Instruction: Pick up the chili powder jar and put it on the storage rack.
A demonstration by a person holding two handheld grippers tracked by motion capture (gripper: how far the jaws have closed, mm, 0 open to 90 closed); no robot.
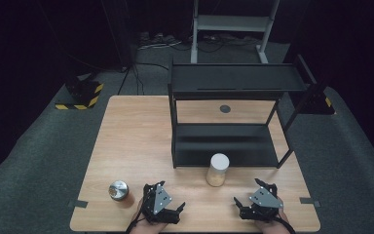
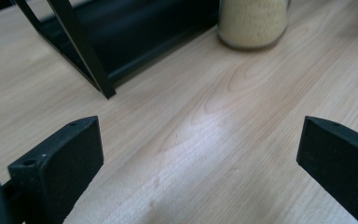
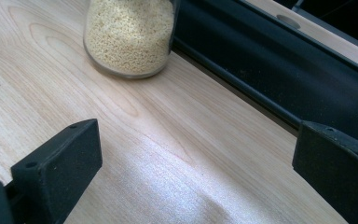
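Note:
A glass jar of pale grain with a white lid [image 1: 217,169] stands on the wooden table [image 1: 126,141] just in front of a black two-tier shelf rack [image 1: 229,112]. The jar [image 2: 252,23] sits far ahead in the left gripper view, and the jar [image 3: 129,35] lies ahead to the left in the right gripper view. A smaller jar with a metal lid [image 1: 119,191] stands at the front left. My left gripper [image 1: 177,209] rests open near the front edge, right of that small jar. My right gripper [image 1: 237,204] is open too, with bare table between its jaws.
The rack's lower shelf [image 1: 224,144] and upper shelf [image 1: 233,78] hold nothing. A round grey disc [image 1: 225,108] is set in the table behind the rack. A white metal frame [image 1: 233,24] and a hazard-striped base [image 1: 80,95] stand on the floor beyond.

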